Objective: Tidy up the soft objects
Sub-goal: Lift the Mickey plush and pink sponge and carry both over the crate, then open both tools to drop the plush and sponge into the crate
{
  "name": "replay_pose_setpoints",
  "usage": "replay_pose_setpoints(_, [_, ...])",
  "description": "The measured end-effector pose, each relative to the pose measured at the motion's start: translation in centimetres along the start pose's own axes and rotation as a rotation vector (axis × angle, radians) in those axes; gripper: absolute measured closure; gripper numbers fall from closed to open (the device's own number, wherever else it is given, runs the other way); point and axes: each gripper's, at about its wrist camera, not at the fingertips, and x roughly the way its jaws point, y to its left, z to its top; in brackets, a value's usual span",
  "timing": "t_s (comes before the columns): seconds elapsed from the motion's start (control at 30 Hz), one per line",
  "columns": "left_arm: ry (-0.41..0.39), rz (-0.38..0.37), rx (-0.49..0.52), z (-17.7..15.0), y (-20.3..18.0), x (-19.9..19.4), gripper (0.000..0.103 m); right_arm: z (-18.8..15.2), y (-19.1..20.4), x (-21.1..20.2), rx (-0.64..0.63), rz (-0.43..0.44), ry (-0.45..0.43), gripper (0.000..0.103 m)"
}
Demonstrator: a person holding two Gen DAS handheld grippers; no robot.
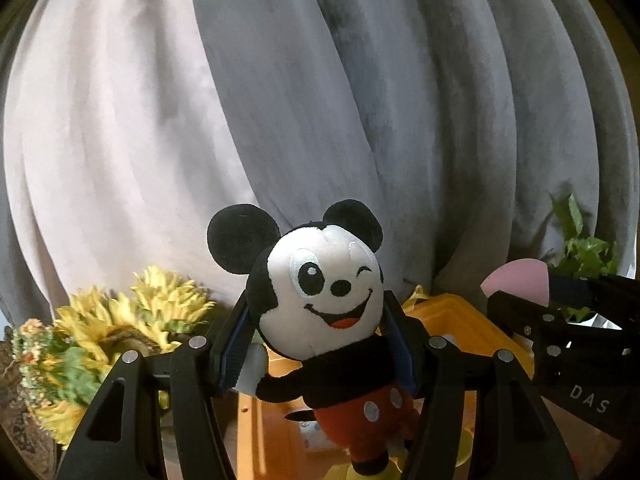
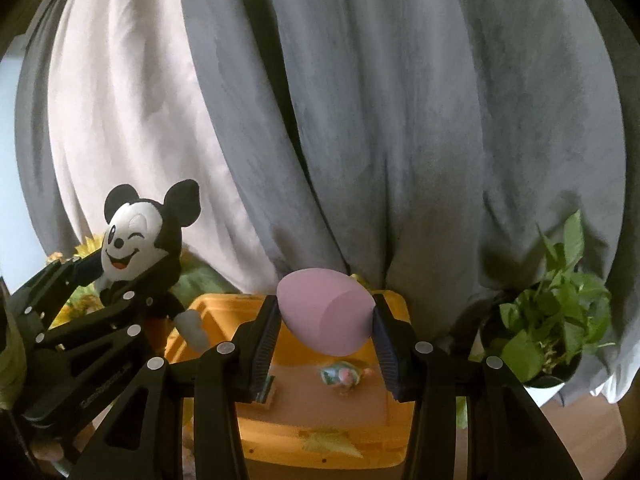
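Left gripper [image 1: 316,344] is pinching the plush [image 1: 324,300], right gripper [image 2: 326,336] the sponge [image 2: 324,312] (smooth, so possibly slipping) above the bin [image 2: 320,412].

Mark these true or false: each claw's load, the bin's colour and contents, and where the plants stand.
1. The left claw grips a mouse plush by the head. True.
2. The right claw is empty. False: it grips a pink egg-shaped sponge.
3. The bin is blue. False: it is orange.
4. A small toy lies in the bin. True.
5. The potted green plant stands left of the bin. False: right; sunflowers stand left.
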Motion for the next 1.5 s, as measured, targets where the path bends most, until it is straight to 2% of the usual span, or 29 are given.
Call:
replay_pose_setpoints(0.17, [0.043,-0.014,0.0,-0.8,-0.3,3.1,0.043,-0.3,-0.6,2.5,0.009,-0.002,0.041,0.057])
replay_pose_setpoints(0.43, [0.167,-0.057,0.003,-3.1,-1.3,7.3,0.043,-1.5,-1.1,6.2,0.001,-0.011,0.111,0.057])
replay_pose_setpoints(0.77, [0.299,-0.099,0.033,-4.4,-2.3,10.4,0.04,-2.7,-2.1,9.3,-0.003,-0.017,0.189,0.057])
replay_pose_setpoints(0.93, [0.295,-0.057,0.053,-4.0,-2.5,9.9,0.023,-2.9,-2.2,10.0,0.012,-0.017,0.21,0.056])
replay_pose_setpoints(1.0, [0.291,-0.038,0.049,-4.2,-1.9,9.6,0.021,-2.9,-2.4,10.0,0.022,-0.018,0.218,0.055])
replay_pose_setpoints(1.13, [0.292,-0.021,0.015,-4.0,-1.0,8.4,0.018,-2.8,-2.6,9.7,0.029,-0.045,0.209,0.036])
replay_pose_setpoints(1.5, [0.195,0.028,-0.052,-2.7,0.1,2.7,0.013,-2.0,-2.4,5.6,0.038,-0.076,0.151,0.036])
